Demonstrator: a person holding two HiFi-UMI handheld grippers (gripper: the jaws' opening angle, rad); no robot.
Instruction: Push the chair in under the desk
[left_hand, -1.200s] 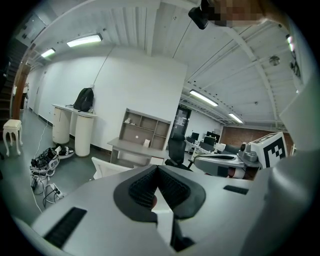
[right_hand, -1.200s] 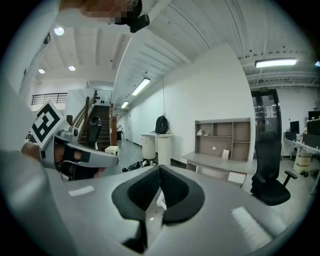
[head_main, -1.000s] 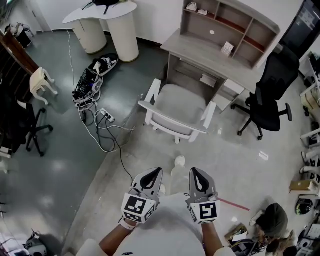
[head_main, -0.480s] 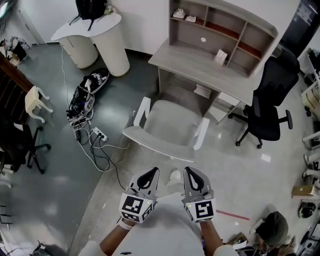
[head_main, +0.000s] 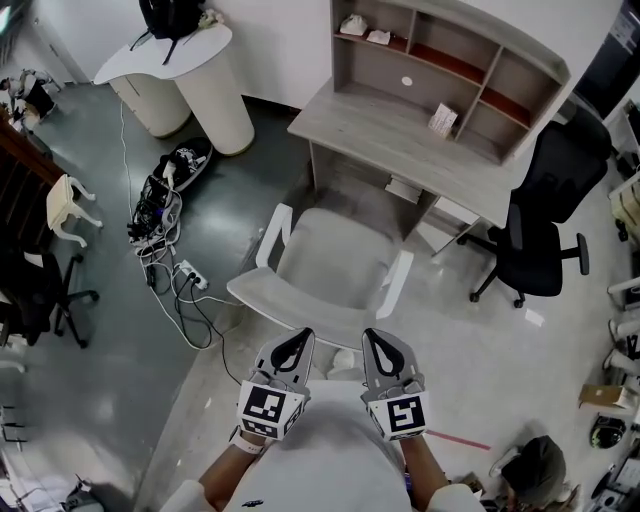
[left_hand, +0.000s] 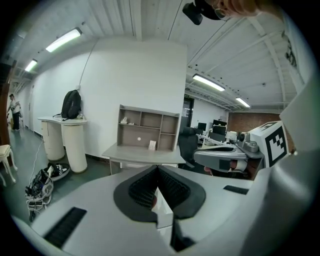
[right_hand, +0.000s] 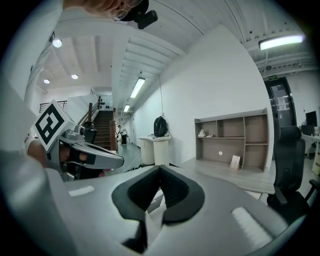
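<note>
We are holding the closed, empty left gripper (head_main: 297, 338) and right gripper (head_main: 374, 338) just behind the chair (head_main: 330, 265), judging a push toward the desk (head_main: 400, 135) comes next.

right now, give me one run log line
left gripper shut, empty | right gripper shut, empty | both behind chair, contact unclear | chair not yet under desk

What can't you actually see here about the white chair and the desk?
Legs of the white chair: head view, hidden beneath its seat.
Space under the desk: head view, covered by its top.
Whether left gripper and right gripper touch the chair: head view, too close to tell.
</note>
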